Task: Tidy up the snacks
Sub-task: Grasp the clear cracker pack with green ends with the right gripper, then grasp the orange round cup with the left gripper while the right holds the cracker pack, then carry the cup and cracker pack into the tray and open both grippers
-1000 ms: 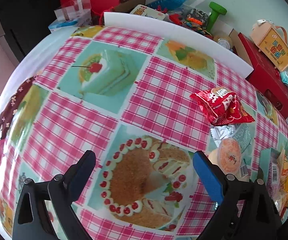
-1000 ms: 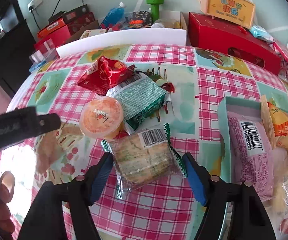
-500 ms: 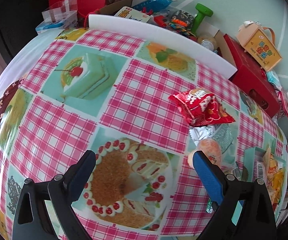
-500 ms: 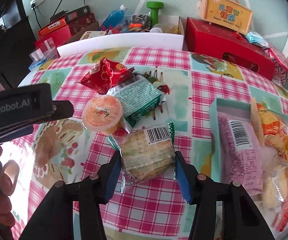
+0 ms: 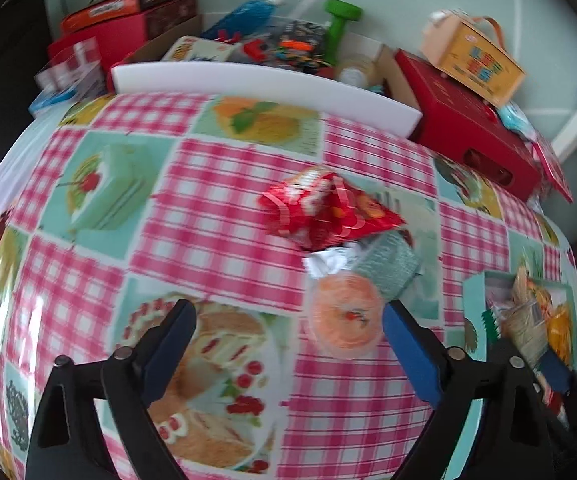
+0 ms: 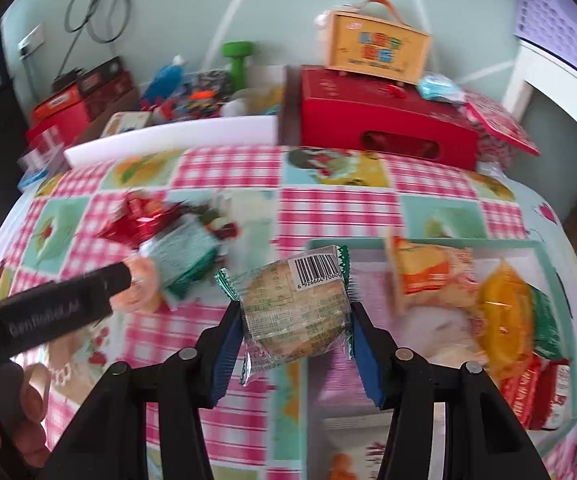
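While the right gripper [image 6: 294,316] is clamped on the round wrapped biscuit [image 6: 294,312], lifted at the teal box's [image 6: 544,258] near-left corner, step = stowing it; next: carry right, over the box, release. Left gripper [image 5: 288,336], jaws closing w/ nothing pinched, nears the orange jelly cup [image 5: 344,320].

two grippers: left [image 5: 288,336], right [image 6: 292,322]. one biscuit pack [image 6: 294,312]. one jelly cup [image 5: 344,316], one red packet [image 5: 328,212] at twelve o'clock of it, one green packet [image 5: 388,266]. one tray [image 6: 420,245]. one dumbbell [image 5: 338,20].
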{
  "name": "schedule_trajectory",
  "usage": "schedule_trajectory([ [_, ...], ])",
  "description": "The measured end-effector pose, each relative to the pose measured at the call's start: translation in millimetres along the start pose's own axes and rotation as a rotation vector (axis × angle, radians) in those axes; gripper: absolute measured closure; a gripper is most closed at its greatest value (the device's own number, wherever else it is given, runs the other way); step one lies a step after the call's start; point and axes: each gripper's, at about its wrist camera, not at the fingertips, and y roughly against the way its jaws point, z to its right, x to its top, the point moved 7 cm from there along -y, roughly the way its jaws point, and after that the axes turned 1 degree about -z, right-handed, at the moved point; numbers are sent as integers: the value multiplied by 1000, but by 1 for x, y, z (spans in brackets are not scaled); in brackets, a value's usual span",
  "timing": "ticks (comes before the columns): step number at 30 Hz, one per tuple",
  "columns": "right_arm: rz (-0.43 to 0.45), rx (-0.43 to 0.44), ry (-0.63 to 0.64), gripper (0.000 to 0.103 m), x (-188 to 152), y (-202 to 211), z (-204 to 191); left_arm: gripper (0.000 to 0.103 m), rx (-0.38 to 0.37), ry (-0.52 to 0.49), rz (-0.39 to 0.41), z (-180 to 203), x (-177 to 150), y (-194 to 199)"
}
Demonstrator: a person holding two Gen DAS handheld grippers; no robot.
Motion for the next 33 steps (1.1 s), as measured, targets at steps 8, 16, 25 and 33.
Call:
schedule_trajectory([
  [8, -17, -5, -56, 48, 1, 0, 19, 42, 12, -78, -16, 26, -7, -14],
  [16, -23, 12, -63, 48, -1, 1, 18, 56, 13, -94, 6, 31, -7, -14],
  [25, -8, 29, -81, 48, 0, 12, 22, 56, -13, -77, 70, 28, 1, 20],
  [33, 6, -20, -192, 48, 3, 29, 69, 56, -108, -138, 133, 63, 5, 58],
])
